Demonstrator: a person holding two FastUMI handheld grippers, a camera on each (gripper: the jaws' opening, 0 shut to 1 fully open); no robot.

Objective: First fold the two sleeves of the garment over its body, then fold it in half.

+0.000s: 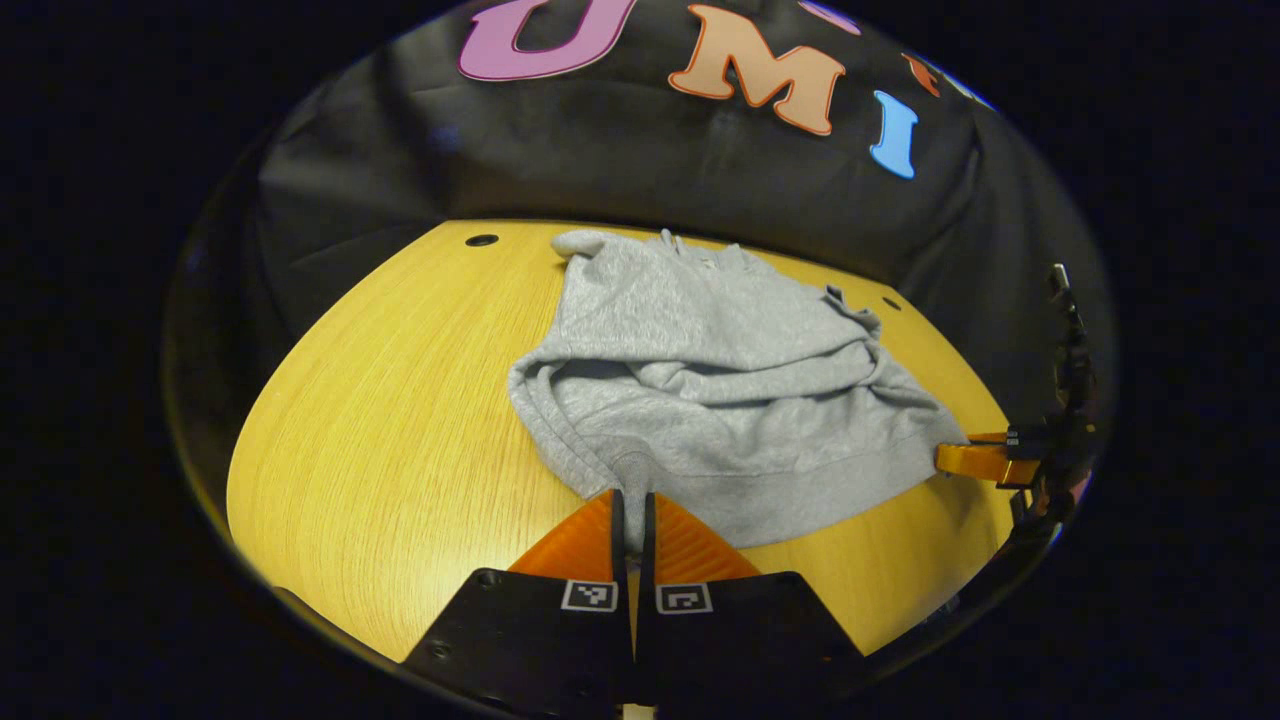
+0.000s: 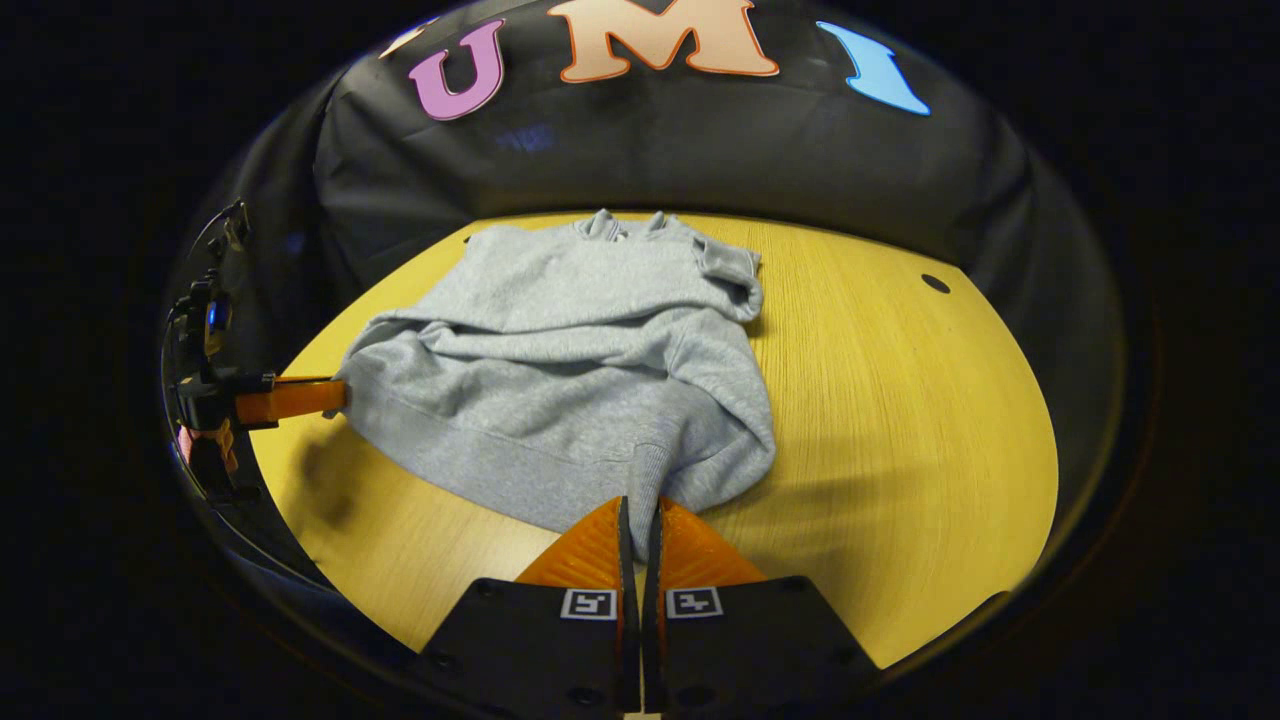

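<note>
Left gripper view: left gripper pinches garment.

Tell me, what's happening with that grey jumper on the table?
A person is folding the grey sweatshirt on the yellow table using two grippers. The left gripper and the right gripper each pinch the near hem, one at each corner. The sleeves look already folded in; the fold in half is not done yet.
</note>
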